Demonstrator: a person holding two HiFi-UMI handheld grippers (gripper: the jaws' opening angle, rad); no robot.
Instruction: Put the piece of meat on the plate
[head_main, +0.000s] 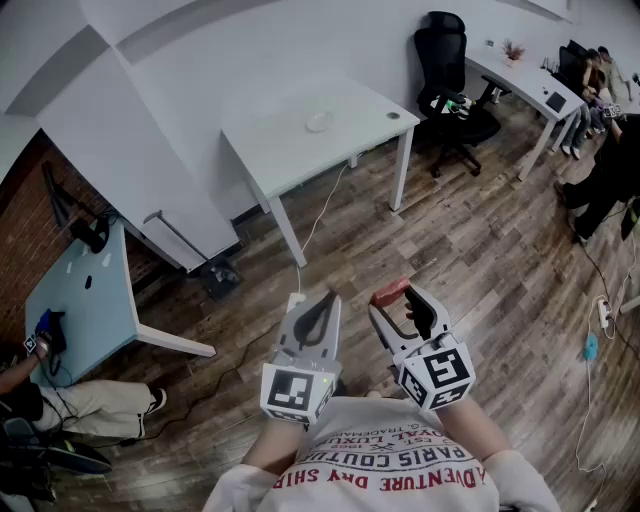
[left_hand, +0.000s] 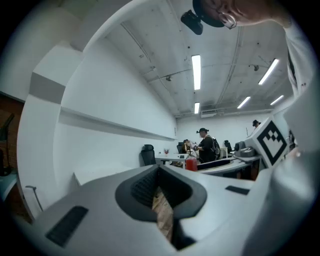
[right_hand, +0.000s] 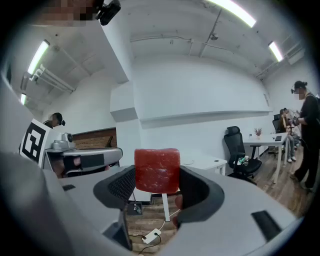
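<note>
Currently the right gripper (head_main: 400, 306) is clamped on the piece of meat (right_hand: 157, 170). Its jaws stand wide because the red block fills the gap between the pads. The block sits near the jaw tips, and its top edge rises above them. The left gripper (left_hand: 162, 197) has its jaws drawn together with nothing between them. Both grippers hang in front of the person's chest over wooden flooring.

The plate (head_main: 318, 122) lies at 12 o'clock in the head view, well apart from the grippers, on a white table (head_main: 270, 150). A black office chair (head_main: 448, 90) stands at 1 o'clock, and other people sit at a desk around 2 o'clock.

The meat is in hand but not yet carried over, and the main risk looks to be the carry itself. The block is pinched close to the tips, so a jolt or a slackened squeeze could let it pivot or slide out onto the floor. A white cable (head_main: 322, 212) trails from the table toward 6 o'clock, right across the likely path, and could catch a foot. At the table, letting go too high or off-centre could send the meat rolling past the rim.

As for writing, the person's shirt (head_main: 390, 462) carries red print seen upside down. "PARIS" and "ADVENTURE" can be made out, and the rest is too distorted to read with confidence. The marker cubes show only black-and-white square patterns.
</note>
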